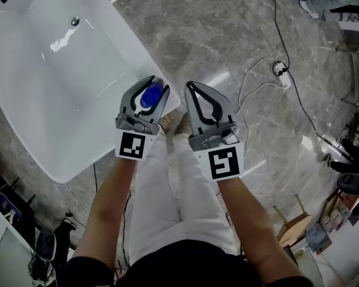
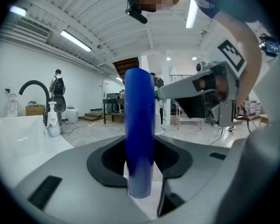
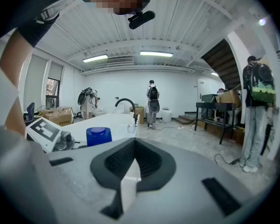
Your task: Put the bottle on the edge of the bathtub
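- Your left gripper (image 1: 158, 84) is clenched on the blue bottle (image 2: 140, 125), with a jaw pressed on each side of it
- The bottle stands upright in the jaws, cap end up, and shows as a blue round top in the head view
- It's over the corner of the white bathtub (image 1: 110, 145) nearest you, at the rim; can't tell if its base touches the rim
- The tub runs off to your 10 o'clock, with its drain (image 1: 75, 21) far up that way
- Your right gripper (image 1: 189, 88) is at 3 o'clock of the left one, just beside it, over the stone floor (image 1: 227, 34); jaw tips are together with nothing between them
- In the left gripper view, a black faucet (image 2: 35, 88) and a white pump bottle (image 2: 52, 123) sit on the tub's far end at 9 o'clock
- A white cable with plug (image 1: 281, 70) lies on the floor at 2 o'clock, well apart from both grippers
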